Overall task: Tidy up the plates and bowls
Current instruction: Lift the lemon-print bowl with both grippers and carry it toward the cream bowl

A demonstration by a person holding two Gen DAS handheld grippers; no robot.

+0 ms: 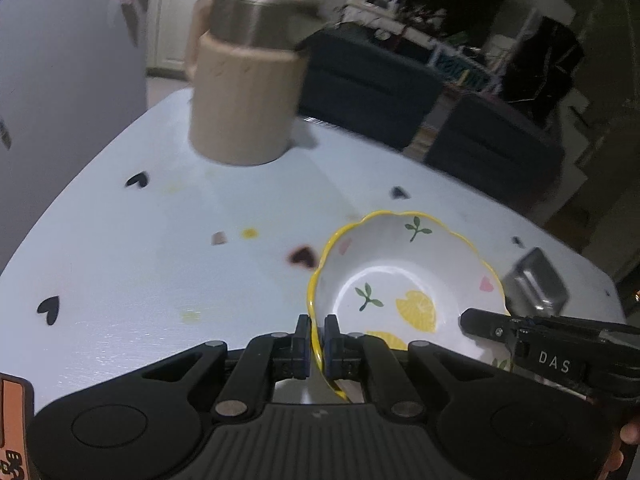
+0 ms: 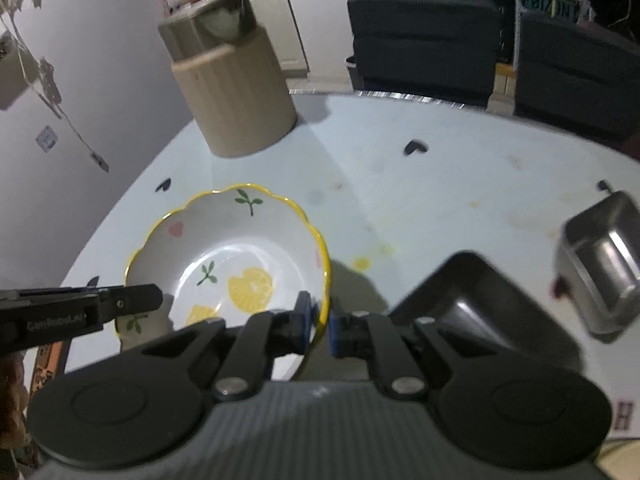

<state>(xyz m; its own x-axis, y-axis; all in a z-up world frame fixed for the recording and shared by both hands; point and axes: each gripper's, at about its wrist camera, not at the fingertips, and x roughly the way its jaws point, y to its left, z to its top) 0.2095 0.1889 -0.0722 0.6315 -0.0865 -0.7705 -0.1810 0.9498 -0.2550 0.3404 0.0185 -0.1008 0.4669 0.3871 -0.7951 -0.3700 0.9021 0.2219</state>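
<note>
A white bowl with a scalloped yellow rim and lemon prints is held above the pale blue table. My left gripper is shut on the bowl's left rim. My right gripper is shut on its right rim; the bowl also shows in the right wrist view. Each gripper shows in the other's view, the right one in the left wrist view and the left one in the right wrist view. A black square dish lies just right of the bowl. A steel square dish sits further right.
A beige ribbed canister with a metal lid stands at the table's far side, also in the right wrist view. Dark chairs stand beyond the far edge. A grey wall is on the left. Heart stickers dot the table.
</note>
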